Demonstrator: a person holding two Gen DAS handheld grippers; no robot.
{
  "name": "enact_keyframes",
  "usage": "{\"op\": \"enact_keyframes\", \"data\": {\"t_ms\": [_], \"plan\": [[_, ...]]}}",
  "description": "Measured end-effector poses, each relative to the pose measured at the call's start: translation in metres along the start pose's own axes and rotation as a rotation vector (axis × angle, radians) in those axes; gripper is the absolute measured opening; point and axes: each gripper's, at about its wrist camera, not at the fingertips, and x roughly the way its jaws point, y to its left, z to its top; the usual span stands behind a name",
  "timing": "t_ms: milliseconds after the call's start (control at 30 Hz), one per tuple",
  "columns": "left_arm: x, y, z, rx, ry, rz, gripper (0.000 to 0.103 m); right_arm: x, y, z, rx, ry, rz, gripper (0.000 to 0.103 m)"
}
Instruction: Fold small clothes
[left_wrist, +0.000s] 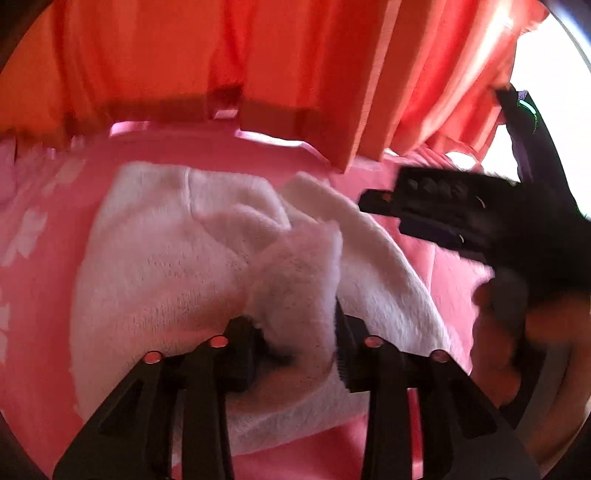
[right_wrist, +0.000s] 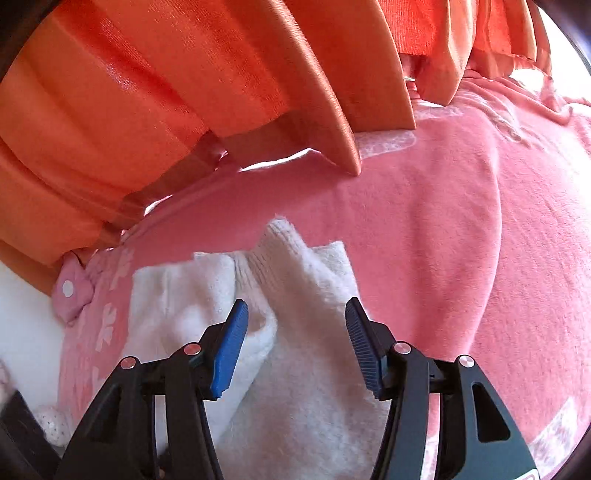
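Left wrist view: left claw (left_wrist: 295, 347) clamped on a raised fold of the white fleece garment (left_wrist: 166, 266); right claw (right_wrist: 295, 343) apart, empty. Next, lay the fold flat.

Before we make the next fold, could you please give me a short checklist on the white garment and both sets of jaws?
1. White garment lies on the pink blanket: ok.
2. Left gripper has cloth between its jaws: ok; firm pinch: cannot tell.
3. Right gripper jaws apart, gripping nothing: ok.
4. Garment flat and even: not ok, bunched in the middle.
5. Orange curtain off the garment: ok.
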Motion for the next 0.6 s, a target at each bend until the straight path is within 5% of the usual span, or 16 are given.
{"op": "enact_keyframes", "data": {"t_ms": [33, 100, 167, 267, 433, 567, 600], "plan": [[-0.011, -0.003, -0.004, 0.047, -0.038, 0.014, 0.067, -0.001, 0.000, 0.000, 0.000, 0.009, 0.025, 0.057], [-0.043, -0.002, -0.013, 0.107, -0.126, 0.074, 0.090, 0.003, 0.002, -0.003, -0.001, 0.031, 0.074, 0.061], [-0.064, 0.008, -0.022, 0.128, -0.161, 0.097, 0.091, 0.010, 0.009, -0.007, -0.012, 0.087, 0.128, 0.065], [-0.059, 0.030, -0.033, 0.125, -0.098, 0.147, 0.091, 0.022, 0.021, -0.014, -0.026, 0.174, 0.170, 0.066], [-0.020, 0.058, -0.067, 0.052, 0.028, 0.219, 0.091, 0.011, 0.032, -0.026, 0.023, 0.170, 0.191, 0.066], [-0.016, 0.080, -0.074, -0.053, 0.063, 0.148, 0.088, -0.009, 0.038, -0.039, -0.034, 0.145, 0.249, 0.071], [-0.020, 0.084, -0.075, -0.074, 0.059, 0.128, 0.078, -0.010, 0.039, -0.043, -0.048, 0.149, 0.253, 0.072]]}}
